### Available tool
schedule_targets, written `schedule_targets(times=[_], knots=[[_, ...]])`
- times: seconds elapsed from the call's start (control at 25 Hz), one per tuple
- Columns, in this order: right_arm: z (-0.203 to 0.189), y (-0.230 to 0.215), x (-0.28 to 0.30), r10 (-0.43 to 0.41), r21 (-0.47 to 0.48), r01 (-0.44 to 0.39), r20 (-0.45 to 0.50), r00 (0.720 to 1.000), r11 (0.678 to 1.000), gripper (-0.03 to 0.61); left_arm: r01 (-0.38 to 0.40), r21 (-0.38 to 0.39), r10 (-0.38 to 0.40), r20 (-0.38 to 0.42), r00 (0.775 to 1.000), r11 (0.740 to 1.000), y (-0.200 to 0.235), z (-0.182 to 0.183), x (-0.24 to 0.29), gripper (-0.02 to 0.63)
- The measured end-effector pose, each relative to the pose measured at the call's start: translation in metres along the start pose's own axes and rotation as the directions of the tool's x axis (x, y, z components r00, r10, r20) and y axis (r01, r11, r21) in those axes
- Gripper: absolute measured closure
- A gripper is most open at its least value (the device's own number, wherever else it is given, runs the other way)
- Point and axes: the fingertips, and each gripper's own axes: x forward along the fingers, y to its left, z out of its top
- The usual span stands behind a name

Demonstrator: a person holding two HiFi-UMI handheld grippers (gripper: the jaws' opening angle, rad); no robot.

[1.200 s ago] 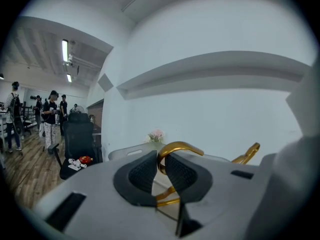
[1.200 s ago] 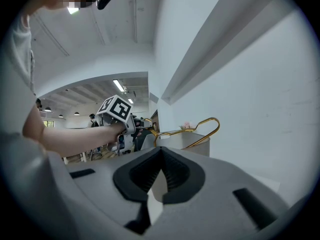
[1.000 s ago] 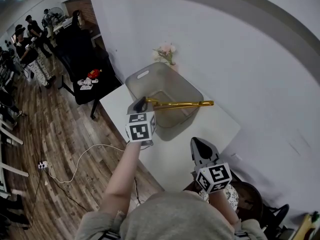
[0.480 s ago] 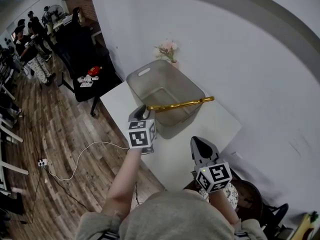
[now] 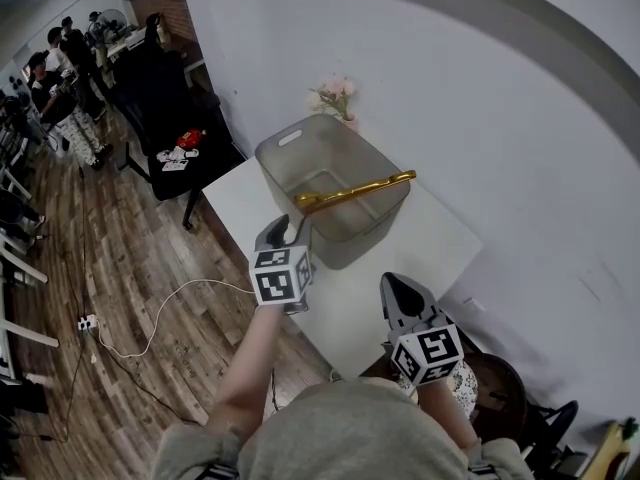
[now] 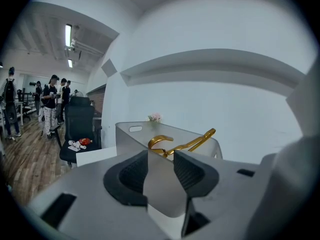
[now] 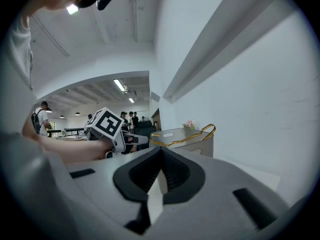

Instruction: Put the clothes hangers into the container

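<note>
My left hand-held gripper [image 5: 283,230] just opened wide, nothing in it. Hanger [image 5: 355,190] lying across bin [image 5: 290,140] rim. Guessing light, stiff, slick, so I'd grab near hook. Right hand-held gripper [image 5: 400,290] pinched closed, empty.

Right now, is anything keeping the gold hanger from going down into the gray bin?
Only the rim of the gray bin: the gold hanger lies across its open top, hook toward the near-left corner, other end sticking past the right edge. Nothing else visible stands between it and the inside.
</note>
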Motion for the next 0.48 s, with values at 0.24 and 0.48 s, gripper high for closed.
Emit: schedule_targets(times=[0.24, 0.48], knots=[[-0.002, 0.012, -0.022, -0.005, -0.002, 0.005, 0.005, 1.0, 1.0, 0.578, 0.001, -0.017, 0.0, 0.018, 1.0, 1.0, -0.008, -0.007, -0.035, 0.476], [-0.007, 0.026, -0.053, -0.01, -0.005, 0.01, 0.014, 1.0, 1.0, 0.578, -0.005, -0.033, 0.007, 0.043, 0.999, 0.999, -0.019, -0.019, -0.079, 0.502]])
